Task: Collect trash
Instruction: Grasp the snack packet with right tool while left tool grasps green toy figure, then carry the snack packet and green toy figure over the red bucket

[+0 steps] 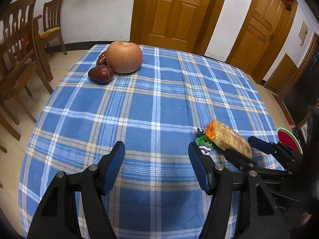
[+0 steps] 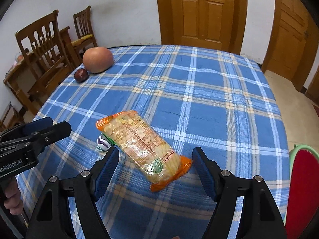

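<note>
Right view shows the snack packet flat on the plaid tabletop between the open right tool, untouched; left view adds two dates beside the apple, left tool open, empty.

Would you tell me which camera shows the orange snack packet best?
The right wrist view: the snack packet lies whole and close between that gripper's open fingers. In the left wrist view it sits far right, partly hidden by the right gripper.
</note>
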The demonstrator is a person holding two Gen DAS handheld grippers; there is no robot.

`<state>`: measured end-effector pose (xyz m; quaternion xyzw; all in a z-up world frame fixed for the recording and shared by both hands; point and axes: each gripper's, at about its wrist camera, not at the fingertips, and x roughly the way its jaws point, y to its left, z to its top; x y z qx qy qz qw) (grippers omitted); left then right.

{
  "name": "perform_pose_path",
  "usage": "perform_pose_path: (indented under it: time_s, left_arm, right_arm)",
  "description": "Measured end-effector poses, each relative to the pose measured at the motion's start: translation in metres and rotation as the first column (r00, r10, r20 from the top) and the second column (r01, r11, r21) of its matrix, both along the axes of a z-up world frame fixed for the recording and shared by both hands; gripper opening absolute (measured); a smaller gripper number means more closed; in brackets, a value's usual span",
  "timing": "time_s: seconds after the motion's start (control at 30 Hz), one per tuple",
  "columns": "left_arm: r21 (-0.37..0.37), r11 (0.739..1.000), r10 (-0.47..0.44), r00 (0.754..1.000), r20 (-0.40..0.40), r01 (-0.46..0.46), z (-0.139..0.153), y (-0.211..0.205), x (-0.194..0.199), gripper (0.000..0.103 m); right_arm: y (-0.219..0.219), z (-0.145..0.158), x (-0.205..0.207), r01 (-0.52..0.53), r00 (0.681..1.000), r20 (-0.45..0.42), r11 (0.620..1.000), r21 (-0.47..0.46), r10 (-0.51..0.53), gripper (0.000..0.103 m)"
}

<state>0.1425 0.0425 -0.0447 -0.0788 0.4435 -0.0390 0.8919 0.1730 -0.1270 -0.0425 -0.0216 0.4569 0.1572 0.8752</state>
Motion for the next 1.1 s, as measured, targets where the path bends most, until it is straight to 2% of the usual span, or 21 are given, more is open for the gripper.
perform_pose_path:
  time_s: [0.17, 0.3, 0.83, 1.1]
  left_arm:
    - [-0.001, 1.0, -0.011, 1.0, -0.002, 0.011, -0.001, -0.005, 0.002, 0.066]
    - [0.001, 1.0, -0.029, 1.0, -0.003, 0.029, -0.001, -0.012, 0.002, 0.066]
    - [0.043, 0.988, -0.147, 0.989, -0.001, 0.147, -0.006, -0.057, 0.009, 0.065]
    - [0.072, 0.976, -0.203, 0.979, -0.028, 0.205, -0.018, -0.078, 0.02, 0.037]
  right_arm:
    - [-0.003, -0.002, 0.001, -0.003, 1.0, 0.003, 1.0, 0.017, 0.003, 0.061]
    - [-0.011, 0.0, -0.002, 0.025, 1.0, -0.001, 0.998, 0.057, -0.025, 0.056]
    - [-0.074, 0.026, -0.048, 0.193, 0.978, 0.036, 0.963, 0.188, -0.204, 0.056]
    - [-0.105, 0.032, -0.073, 0.287, 0.953, 0.032, 0.933, 0.218, -0.3, 0.055]
